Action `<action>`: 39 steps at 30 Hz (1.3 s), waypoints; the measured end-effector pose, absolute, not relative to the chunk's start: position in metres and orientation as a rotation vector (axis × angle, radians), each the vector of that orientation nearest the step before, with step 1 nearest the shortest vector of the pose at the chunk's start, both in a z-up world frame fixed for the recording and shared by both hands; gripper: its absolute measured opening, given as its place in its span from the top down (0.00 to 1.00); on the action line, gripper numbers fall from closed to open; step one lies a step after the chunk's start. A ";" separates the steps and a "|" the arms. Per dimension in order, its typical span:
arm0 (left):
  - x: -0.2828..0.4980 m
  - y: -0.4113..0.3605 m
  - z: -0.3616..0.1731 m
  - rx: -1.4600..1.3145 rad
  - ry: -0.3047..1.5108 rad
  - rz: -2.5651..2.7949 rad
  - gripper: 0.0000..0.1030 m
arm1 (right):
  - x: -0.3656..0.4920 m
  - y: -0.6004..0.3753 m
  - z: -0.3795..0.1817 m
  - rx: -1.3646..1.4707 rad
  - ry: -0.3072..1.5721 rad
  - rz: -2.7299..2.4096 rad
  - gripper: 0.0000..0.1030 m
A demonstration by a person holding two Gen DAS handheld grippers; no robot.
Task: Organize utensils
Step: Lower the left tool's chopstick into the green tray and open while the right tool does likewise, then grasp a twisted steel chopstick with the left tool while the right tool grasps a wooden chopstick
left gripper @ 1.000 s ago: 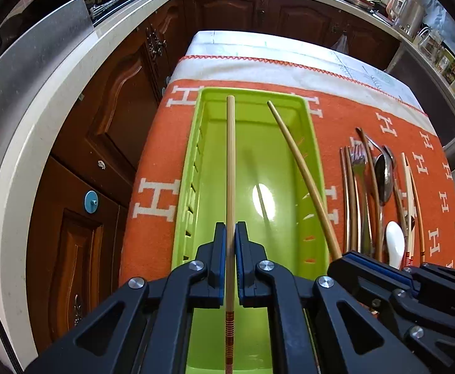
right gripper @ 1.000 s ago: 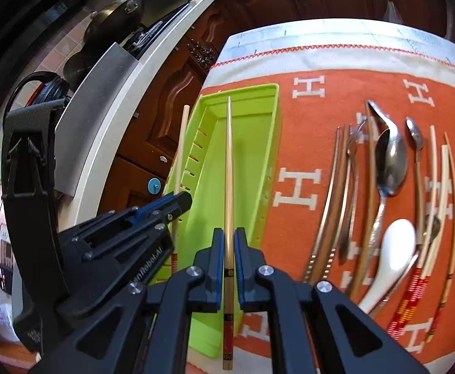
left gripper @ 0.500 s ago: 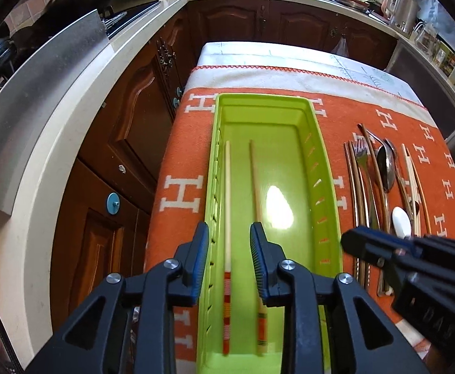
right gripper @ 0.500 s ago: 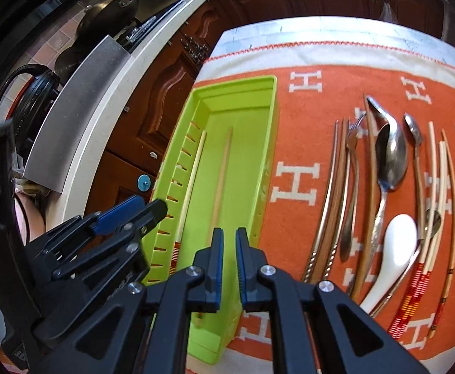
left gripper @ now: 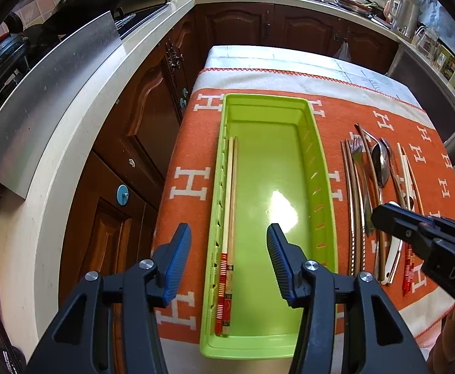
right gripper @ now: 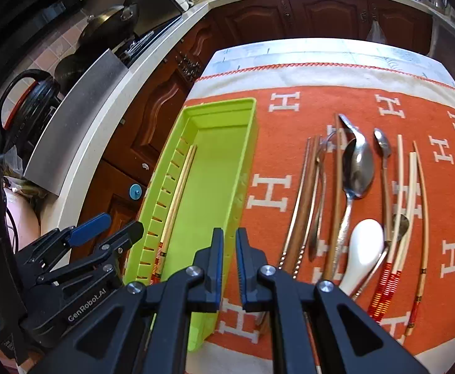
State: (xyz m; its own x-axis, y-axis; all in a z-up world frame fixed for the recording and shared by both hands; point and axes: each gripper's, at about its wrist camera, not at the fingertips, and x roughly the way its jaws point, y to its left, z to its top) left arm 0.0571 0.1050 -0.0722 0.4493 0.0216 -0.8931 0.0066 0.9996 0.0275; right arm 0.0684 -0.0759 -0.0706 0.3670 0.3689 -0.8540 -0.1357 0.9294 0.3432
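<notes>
A green tray (left gripper: 317, 155) (right gripper: 249, 143) lies on the orange cloth. Two chopsticks (left gripper: 230, 205) (right gripper: 180, 187) with red patterned ends lie side by side along its left wall. My left gripper (left gripper: 229, 233) is open wide and empty, above the tray's near end. My right gripper (right gripper: 229, 240) has its jaws a narrow gap apart, empty, above the tray's right wall. Right of the tray lie loose utensils: copper-coloured sticks (right gripper: 302, 205), a metal spoon (right gripper: 356, 168), a white spoon (right gripper: 366, 246), a fork (left gripper: 356, 152) and more chopsticks (right gripper: 405, 193).
The orange cloth (left gripper: 193, 143) covers a table whose left edge drops to dark wooden cabinets (left gripper: 140, 118). A pale countertop (left gripper: 71, 131) with a steel panel and a pan runs along the left. The right gripper's body (left gripper: 429, 240) shows in the left wrist view.
Both grippers let go of their chopsticks, which now lie together by the tray's left wall. The left gripper opened wide. Both grippers pulled back and up.
</notes>
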 end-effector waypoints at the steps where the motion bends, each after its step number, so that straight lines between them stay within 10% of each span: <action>1: 0.056 0.103 -0.071 0.030 1.103 0.006 0.52 | 0.067 -0.079 -0.068 0.228 1.144 0.323 0.91; 25: 0.058 0.024 -0.066 0.039 1.108 -0.185 0.46 | 0.046 -0.204 -0.059 0.272 1.037 0.107 0.92; 39: 0.078 -0.024 -0.115 0.097 1.193 -0.270 0.92 | 0.044 -0.246 -0.082 0.320 1.065 0.090 0.92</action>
